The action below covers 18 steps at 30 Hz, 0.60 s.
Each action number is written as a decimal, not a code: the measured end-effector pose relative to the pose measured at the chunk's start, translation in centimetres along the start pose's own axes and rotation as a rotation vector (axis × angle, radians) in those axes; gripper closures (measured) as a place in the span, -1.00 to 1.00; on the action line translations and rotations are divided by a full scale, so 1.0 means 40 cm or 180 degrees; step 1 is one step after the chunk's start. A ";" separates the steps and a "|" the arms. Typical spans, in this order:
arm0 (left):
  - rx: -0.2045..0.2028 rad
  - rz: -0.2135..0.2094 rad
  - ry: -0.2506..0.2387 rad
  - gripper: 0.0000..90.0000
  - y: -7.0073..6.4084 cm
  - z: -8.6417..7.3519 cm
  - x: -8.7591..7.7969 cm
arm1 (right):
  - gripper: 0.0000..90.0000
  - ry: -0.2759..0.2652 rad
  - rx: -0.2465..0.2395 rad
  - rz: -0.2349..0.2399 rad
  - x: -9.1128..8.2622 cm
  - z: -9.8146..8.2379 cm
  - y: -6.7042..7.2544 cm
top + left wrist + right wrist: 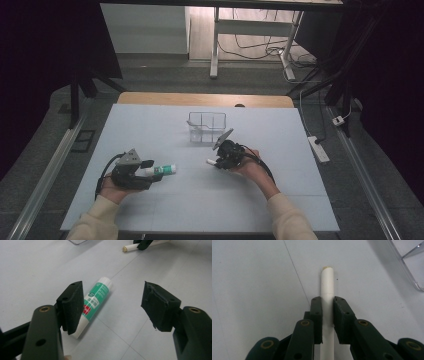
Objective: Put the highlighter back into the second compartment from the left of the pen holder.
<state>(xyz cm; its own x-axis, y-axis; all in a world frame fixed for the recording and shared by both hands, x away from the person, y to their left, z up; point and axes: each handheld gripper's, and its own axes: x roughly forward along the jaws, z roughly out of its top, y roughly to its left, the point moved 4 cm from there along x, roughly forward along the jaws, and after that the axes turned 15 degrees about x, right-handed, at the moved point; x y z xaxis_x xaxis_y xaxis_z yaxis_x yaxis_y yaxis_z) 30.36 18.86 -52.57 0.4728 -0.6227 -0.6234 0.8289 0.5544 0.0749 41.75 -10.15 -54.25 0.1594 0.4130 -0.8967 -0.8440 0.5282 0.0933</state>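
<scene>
Right gripper (327, 315) clamped on white tube (327, 285); organizer tray (207, 127) at 11 o'clock empty. Left gripper (112, 307) wide, glue stick (96, 300) ungrabbed.

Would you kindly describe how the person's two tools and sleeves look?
Both tools, left and right, are black, each with two flat-padded jaws, brass-coloured pivot pins and a trailing black cable. A grey three-cornered plate tops each. The sleeves are cream-coloured.

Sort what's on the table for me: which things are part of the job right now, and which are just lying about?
In the job:
- white stick, clamped in the right gripper
- green-and-white tube, lying by the open left gripper

Lying about:
- clear divided box, untouched farther back on the table
</scene>
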 end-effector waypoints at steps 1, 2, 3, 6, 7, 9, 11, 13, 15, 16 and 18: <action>-0.0001 0.0001 0.0000 -0.23 0.000 0.000 0.000 | 0.73 0.0001 0.0001 0.0008 0.000 -0.001 -0.001; -0.0001 0.0001 -0.0001 -0.23 0.000 0.000 -0.001 | 0.73 0.0005 -0.0010 0.0004 -0.001 0.000 -0.002; 0.0000 0.0002 -0.0003 -0.23 0.000 0.000 -0.001 | 0.73 -0.0002 -0.0006 0.0015 -0.001 0.000 -0.002; 0.0004 0.0002 -0.0006 -0.23 0.000 0.001 -0.001 | 0.73 -0.0014 -0.0001 0.0012 -0.001 -0.001 -0.002; 0.0004 0.0003 -0.0006 -0.23 0.000 0.001 -0.001 | 0.73 -0.0018 0.0000 0.0016 -0.001 -0.001 -0.002; 0.0001 0.0003 -0.0007 -0.23 0.000 0.000 -0.001 | 0.73 -0.0028 0.0008 0.0024 -0.001 -0.001 -0.004; -0.0003 0.0003 -0.0009 -0.23 0.001 0.000 -0.002 | 0.73 -0.0037 0.0013 0.0032 -0.002 -0.002 -0.004; -0.0004 0.0004 -0.0012 -0.23 0.001 0.000 -0.003 | 0.73 -0.0033 0.0030 0.0029 -0.003 -0.002 -0.004; -0.0009 0.0005 -0.0013 -0.23 0.001 0.000 -0.003 | 0.73 -0.0048 0.0047 0.0035 -0.005 -0.002 -0.004; -0.0008 0.0005 -0.0012 -0.23 0.001 0.000 -0.003 | 0.73 -0.0074 0.0044 0.0043 -0.007 -0.001 -0.006; -0.0006 0.0003 -0.0010 -0.23 0.001 0.000 -0.003 | 0.73 -0.0116 0.0076 0.0049 -0.013 0.000 -0.007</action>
<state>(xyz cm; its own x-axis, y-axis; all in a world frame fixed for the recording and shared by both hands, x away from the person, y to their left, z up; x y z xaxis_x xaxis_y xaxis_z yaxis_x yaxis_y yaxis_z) 30.34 18.97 -52.50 0.4746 -0.6239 -0.6209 0.8278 0.5561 0.0740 41.92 -10.51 -53.82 0.1654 0.4478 -0.8787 -0.8341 0.5390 0.1176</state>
